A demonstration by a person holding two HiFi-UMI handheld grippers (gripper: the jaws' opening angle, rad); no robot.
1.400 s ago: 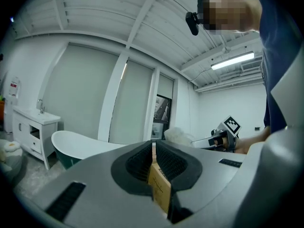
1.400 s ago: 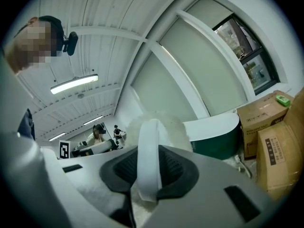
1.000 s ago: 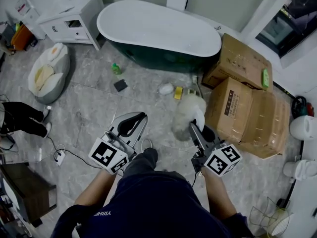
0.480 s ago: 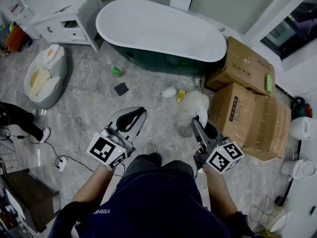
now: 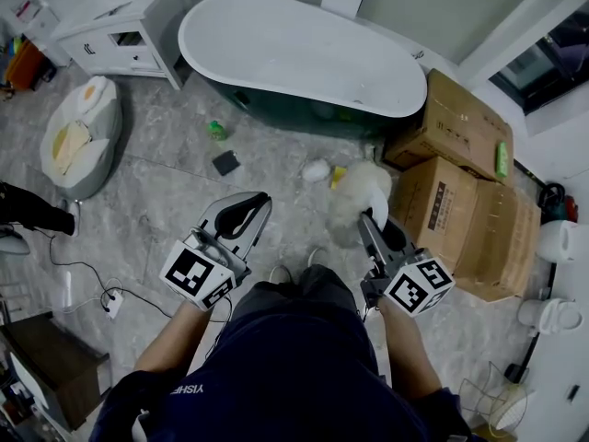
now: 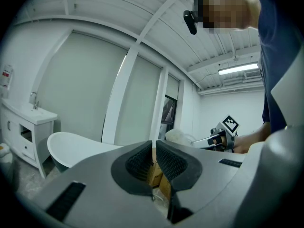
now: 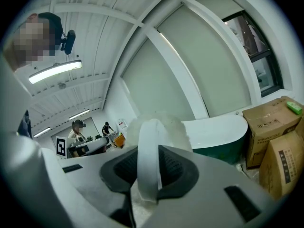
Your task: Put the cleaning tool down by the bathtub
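Observation:
The white bathtub (image 5: 294, 49) with its dark green outside stands across the far floor. My right gripper (image 5: 370, 221) is shut on the white handle (image 7: 148, 160) of the cleaning tool, a fluffy white duster (image 5: 357, 191). The duster's head hangs above the floor, short of the tub and beside the boxes. My left gripper (image 5: 256, 203) is level with it on the left, its jaws shut with nothing between them. In the left gripper view the left gripper (image 6: 153, 148) points at the tub (image 6: 76, 148), with the duster (image 6: 179, 136) off to the right.
Stacked cardboard boxes (image 5: 465, 187) stand at the right, against the tub's end. A green bottle (image 5: 217, 131), a black sponge (image 5: 225, 163), a white item (image 5: 315, 169) and a yellow one (image 5: 337, 175) lie before the tub. A white cabinet (image 5: 120, 26), a cushion (image 5: 78, 136) and floor cables (image 5: 101, 288) are at the left.
Both grippers have moved forward toward the bathtub, the duster travelling with the right one. The tub and boxes sit closer in view; the person's legs at the left edge have slid outward.

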